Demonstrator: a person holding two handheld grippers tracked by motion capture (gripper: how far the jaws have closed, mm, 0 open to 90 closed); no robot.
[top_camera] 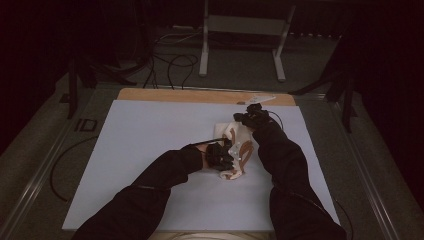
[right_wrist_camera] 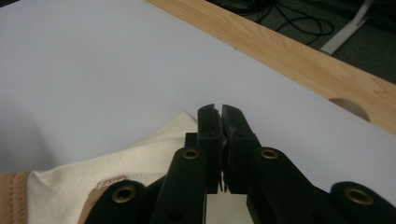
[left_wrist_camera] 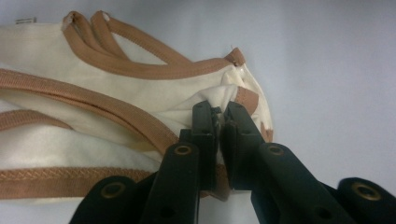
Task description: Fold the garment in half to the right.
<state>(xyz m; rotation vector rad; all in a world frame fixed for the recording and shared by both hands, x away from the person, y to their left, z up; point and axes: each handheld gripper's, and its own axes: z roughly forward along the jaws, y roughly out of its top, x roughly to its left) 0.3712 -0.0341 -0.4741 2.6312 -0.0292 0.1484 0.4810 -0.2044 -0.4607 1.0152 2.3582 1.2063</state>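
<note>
A cream garment [top_camera: 239, 142] with tan trim lies bunched on the white sheet [top_camera: 150, 150], right of the middle. My left gripper [top_camera: 222, 156] is at its near end. In the left gripper view the jaws [left_wrist_camera: 222, 109] are shut on a fold of cream cloth [left_wrist_camera: 93, 93] beside a tan band. My right gripper [top_camera: 251, 117] is at the garment's far end. In the right gripper view its jaws [right_wrist_camera: 219, 111] are pressed together, with the cloth's [right_wrist_camera: 93, 182] edge running in under them.
The white sheet covers most of a wooden table whose bare edge [top_camera: 200, 95] runs along the far side. Beyond it, cables [top_camera: 170, 65] lie on the floor near a metal stand [top_camera: 240, 30]. Dark sleeves reach in from the bottom.
</note>
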